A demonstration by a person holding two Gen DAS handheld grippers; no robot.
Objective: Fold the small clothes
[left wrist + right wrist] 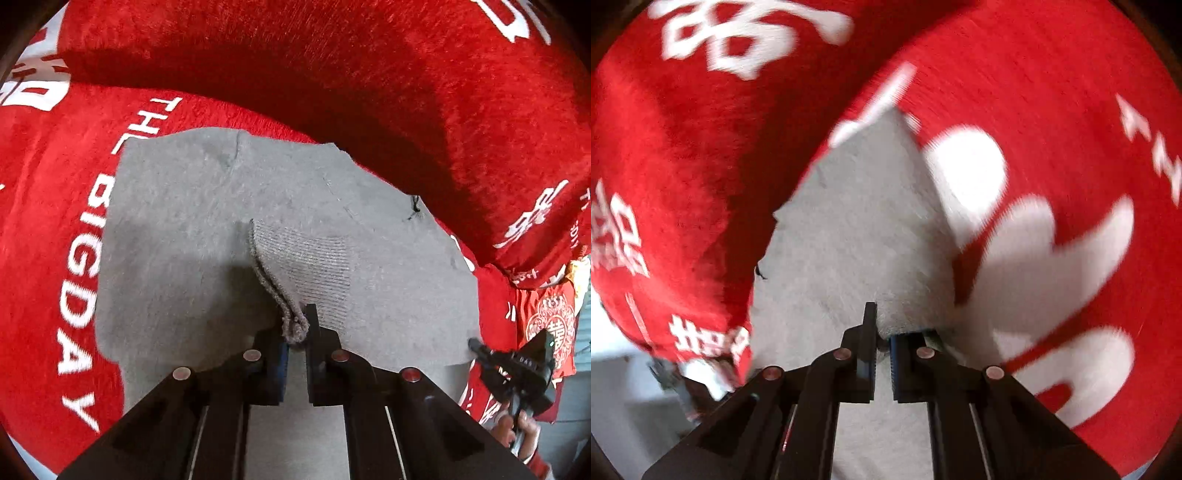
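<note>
Item one: grey knitted garment (177,229), small, lying spread flat on a red plush blanket (332,74). We count one ribbed cuff (306,266) folded back across the middle of the grey cloth, its doubled edge lifted off the surface.

Item two: left gripper (295,332), black, pointing steeply down. Its jaws stand narrow and pinch the rolled end of that cuff between them; we see the knit bunched at the tips.

Item three: right gripper (882,339), black, also pointing down. In its own blurred view the jaws stand narrow at an edge of the grey garment (849,240), with pale cloth pressed in the gap. From the left wrist view we find it at the garment's lower right corner (476,347), with a hand (517,432) on its handle.

Item four: blanket, red with white lettering, "THE BIG DAY" (85,280) running along the garment's left side. A raised fold of the same red plush (480,147) lies beyond the garment's far edge.
</note>
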